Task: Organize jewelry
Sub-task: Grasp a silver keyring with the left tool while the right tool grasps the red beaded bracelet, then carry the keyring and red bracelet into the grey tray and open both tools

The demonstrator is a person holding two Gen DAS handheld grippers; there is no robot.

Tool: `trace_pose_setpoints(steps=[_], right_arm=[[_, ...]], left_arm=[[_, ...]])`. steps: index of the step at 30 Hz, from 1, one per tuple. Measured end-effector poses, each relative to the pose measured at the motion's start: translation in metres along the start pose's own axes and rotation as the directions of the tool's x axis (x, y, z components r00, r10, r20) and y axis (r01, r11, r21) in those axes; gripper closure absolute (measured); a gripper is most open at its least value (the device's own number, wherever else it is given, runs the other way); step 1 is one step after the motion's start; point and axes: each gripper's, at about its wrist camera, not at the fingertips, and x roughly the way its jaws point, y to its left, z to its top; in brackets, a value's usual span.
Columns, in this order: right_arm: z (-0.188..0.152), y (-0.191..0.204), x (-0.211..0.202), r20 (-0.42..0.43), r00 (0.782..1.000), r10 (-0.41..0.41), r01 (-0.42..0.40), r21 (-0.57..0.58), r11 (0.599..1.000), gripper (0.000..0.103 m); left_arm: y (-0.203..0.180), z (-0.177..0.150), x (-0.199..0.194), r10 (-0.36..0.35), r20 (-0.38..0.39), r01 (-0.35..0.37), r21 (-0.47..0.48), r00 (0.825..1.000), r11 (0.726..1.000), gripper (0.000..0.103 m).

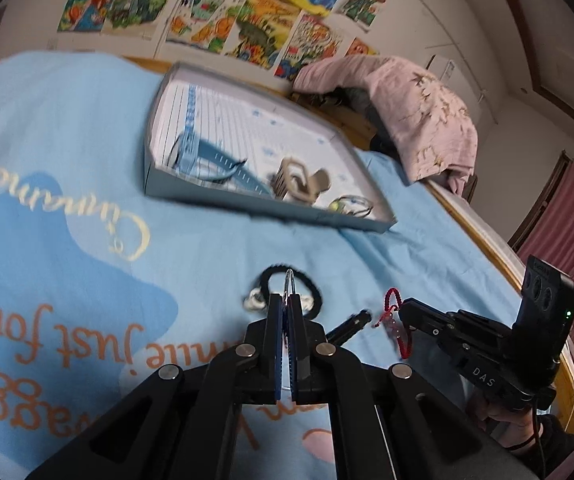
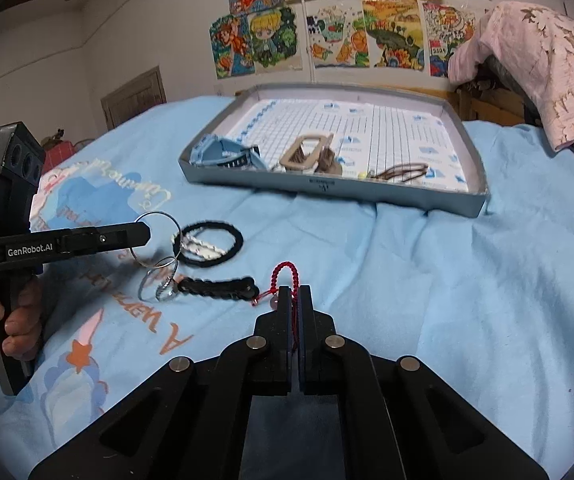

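Right wrist, claw (image 2: 295, 294) gripping red cord (image 2: 286, 270)

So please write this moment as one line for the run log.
left gripper: shut on thin clear ring | right gripper: shut on red cord bracelet | grey tray: part filled | black hair tie: on bedsheet

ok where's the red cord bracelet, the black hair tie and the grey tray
red cord bracelet (image 2: 286, 271): right wrist view, on its braided loop above the fingertips
black hair tie (image 2: 234, 236): right wrist view, on its right side
grey tray (image 2: 367, 193): right wrist view, on its near wall
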Motion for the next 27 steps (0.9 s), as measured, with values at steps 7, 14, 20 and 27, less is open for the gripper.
trace_pose_setpoints(steps=[7, 14, 20, 27], right_arm=[[0.019, -0.005, -0.013, 0.072, 0.997, 0.01, -0.011, 0.021, 1.0, 0.101], [0.063, -0.009, -0.003, 0.126, 0.992, -0.005, 0.006, -0.006, 1.0, 0.101], [0.105, -0.013, 0.026, 0.17, 0.984, -0.047, 0.051, -0.025, 0.998, 0.101], [0.123, -0.023, 0.07, 0.154, 0.983, -0.096, 0.097, 0.003, 0.995, 0.101]], left_arm=[[-0.009, 0.025, -0.008, -0.047, 0.03, 0.046, 0.031, 0.998, 0.998, 0.101], [-0.019, 0.071, 0.004, -0.094, 0.092, 0.089, 0.058, 0.991, 0.994, 0.101], [-0.024, 0.103, 0.039, -0.061, 0.142, 0.049, 0.09, 0.988, 0.995, 0.101], [-0.011, 0.118, 0.081, -0.027, 0.136, 0.02, 0.057, 0.99, 0.998, 0.1]])
